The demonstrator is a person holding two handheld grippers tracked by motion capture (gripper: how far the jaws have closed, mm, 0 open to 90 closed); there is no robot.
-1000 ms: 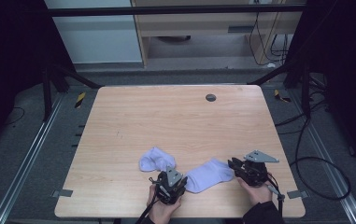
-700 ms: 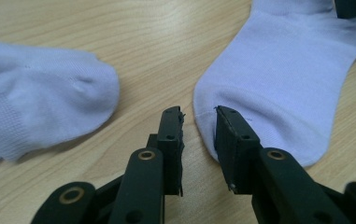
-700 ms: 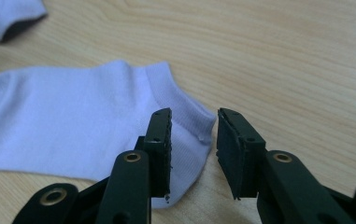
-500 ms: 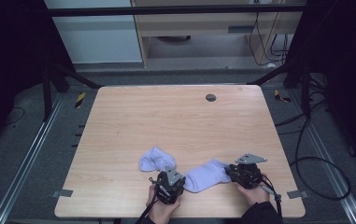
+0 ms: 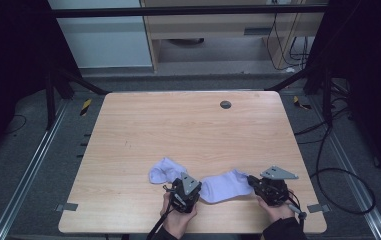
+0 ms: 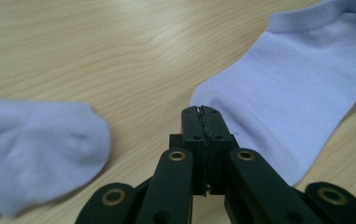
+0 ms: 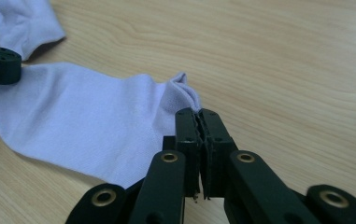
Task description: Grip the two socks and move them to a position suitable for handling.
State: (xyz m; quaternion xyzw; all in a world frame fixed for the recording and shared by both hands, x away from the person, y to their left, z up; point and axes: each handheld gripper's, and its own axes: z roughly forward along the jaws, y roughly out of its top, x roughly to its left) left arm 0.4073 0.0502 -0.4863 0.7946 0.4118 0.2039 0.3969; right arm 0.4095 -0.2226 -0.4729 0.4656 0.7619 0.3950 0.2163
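Two white socks lie near the front edge of the wooden table (image 5: 188, 130). One sock is spread flat (image 5: 225, 185) (image 6: 288, 88) (image 7: 87, 116) between my two grippers. My left gripper (image 5: 187, 189) (image 6: 202, 111) is shut, its tips on the toe end of that sock. My right gripper (image 5: 256, 183) (image 7: 196, 112) is shut on the cuff end, where the fabric puckers up at the tips. The other sock is crumpled (image 5: 164, 171) (image 6: 35, 140) (image 7: 24, 18) and lies just left of the left gripper, apart from it.
A dark round grommet (image 5: 225, 104) sits in the table near its far edge. Black frame posts and cables stand around the table. The table's front edge runs just under the person's hands (image 5: 178, 222).
The right gripper has shifted very slightly at the cuff end. The socks and the left gripper stay where they were.
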